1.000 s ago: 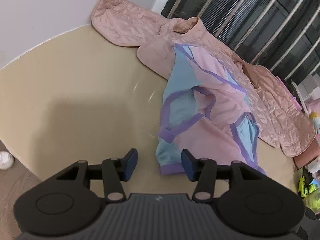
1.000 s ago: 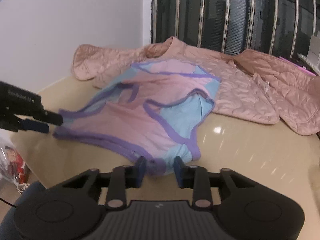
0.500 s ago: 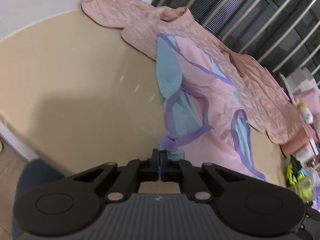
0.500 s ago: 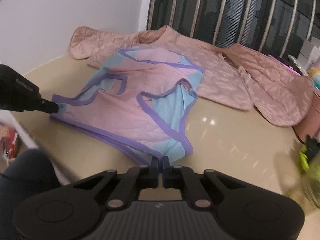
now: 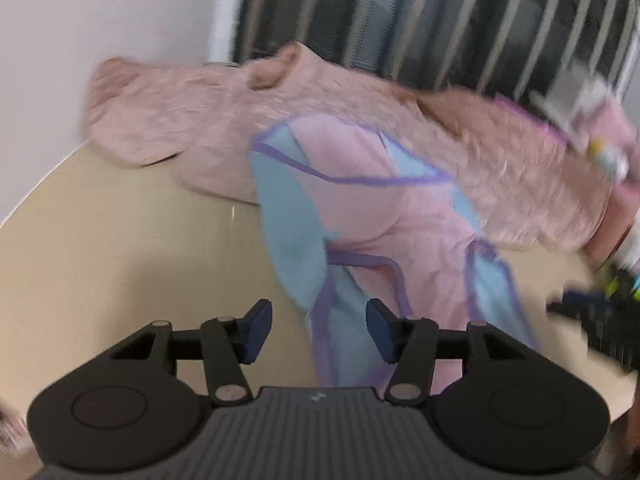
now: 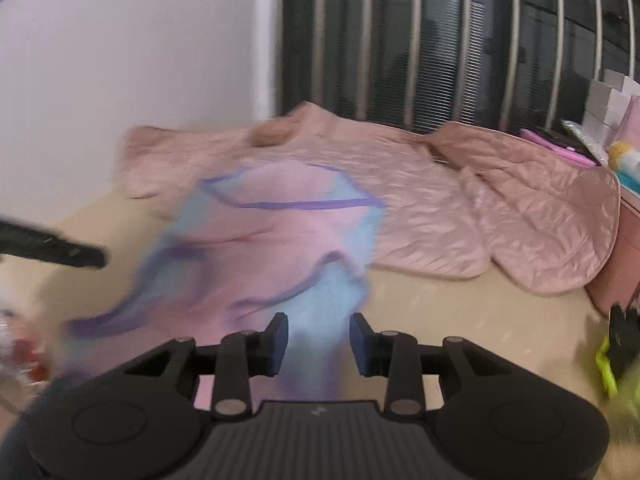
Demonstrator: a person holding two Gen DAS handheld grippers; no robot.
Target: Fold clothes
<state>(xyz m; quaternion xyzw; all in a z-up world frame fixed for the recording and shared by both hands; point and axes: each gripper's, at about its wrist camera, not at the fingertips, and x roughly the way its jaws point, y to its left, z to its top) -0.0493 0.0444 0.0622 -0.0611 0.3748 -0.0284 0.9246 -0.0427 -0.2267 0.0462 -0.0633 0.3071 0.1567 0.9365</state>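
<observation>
A pink and light-blue garment (image 5: 360, 208) with purple trim lies partly on the beige table (image 5: 120, 240) and partly on a quilted pink jacket (image 5: 180, 120). My left gripper (image 5: 318, 330) is opening. The garment's near purple-edged strip runs down between its blue pads (image 5: 256, 330) without being pressed. In the right wrist view the same garment (image 6: 280, 232) is blurred. My right gripper (image 6: 318, 344) is opening too, with the blue corner lying loose between its fingers. The left gripper's dark finger (image 6: 80, 256) shows at that view's left edge.
The quilted jacket (image 6: 460, 200) spreads along the back of the table (image 6: 480, 312), below a white wall (image 6: 140, 60) and metal window bars (image 6: 440, 40). A pink box (image 6: 624, 260), small white boxes (image 6: 612, 100) and a yellow-green item (image 6: 608, 364) crowd the right side.
Half a second ago both grippers were shut on the garment's near corners. Now both sets of jaws stand apart, both views have swung and blurred, and the corners hang loose between the fingers.
</observation>
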